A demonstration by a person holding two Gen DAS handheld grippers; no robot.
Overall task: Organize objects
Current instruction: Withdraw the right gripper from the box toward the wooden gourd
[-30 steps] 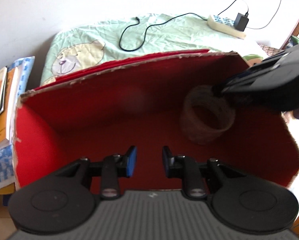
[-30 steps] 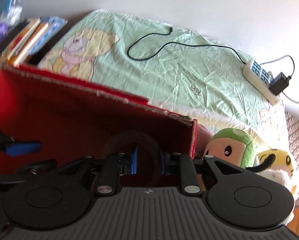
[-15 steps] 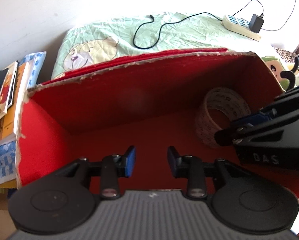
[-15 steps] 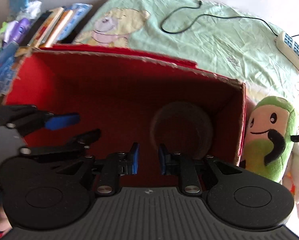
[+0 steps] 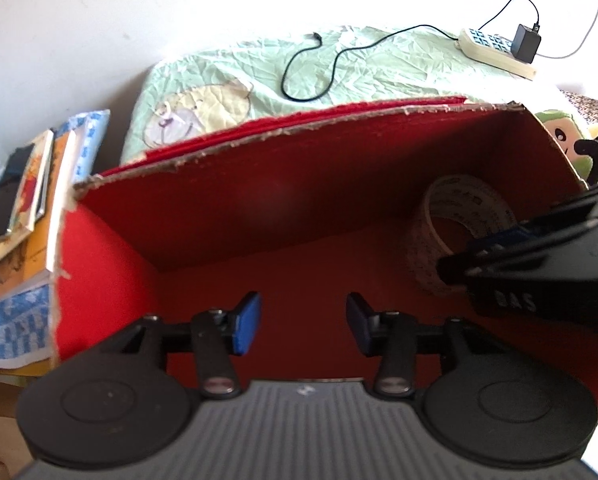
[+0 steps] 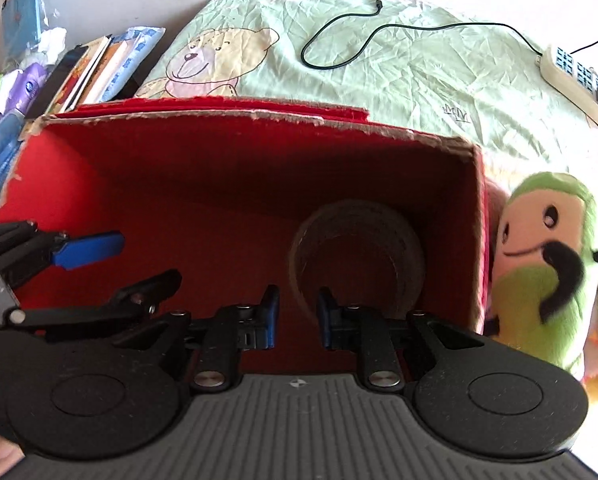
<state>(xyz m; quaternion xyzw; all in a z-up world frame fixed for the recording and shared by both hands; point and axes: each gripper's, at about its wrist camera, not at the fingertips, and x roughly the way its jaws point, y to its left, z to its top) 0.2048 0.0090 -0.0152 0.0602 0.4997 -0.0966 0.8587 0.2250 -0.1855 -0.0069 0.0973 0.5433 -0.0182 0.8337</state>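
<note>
Left gripper (image 5: 302, 326): jaws spread wide, nothing between the blue pads (image 5: 246, 329), pointing forward and down. Right gripper (image 6: 297, 318): jaws parted by a narrower gap, also empty. The two sit side by side, left gripper's fingers angled toward the right one.
</note>
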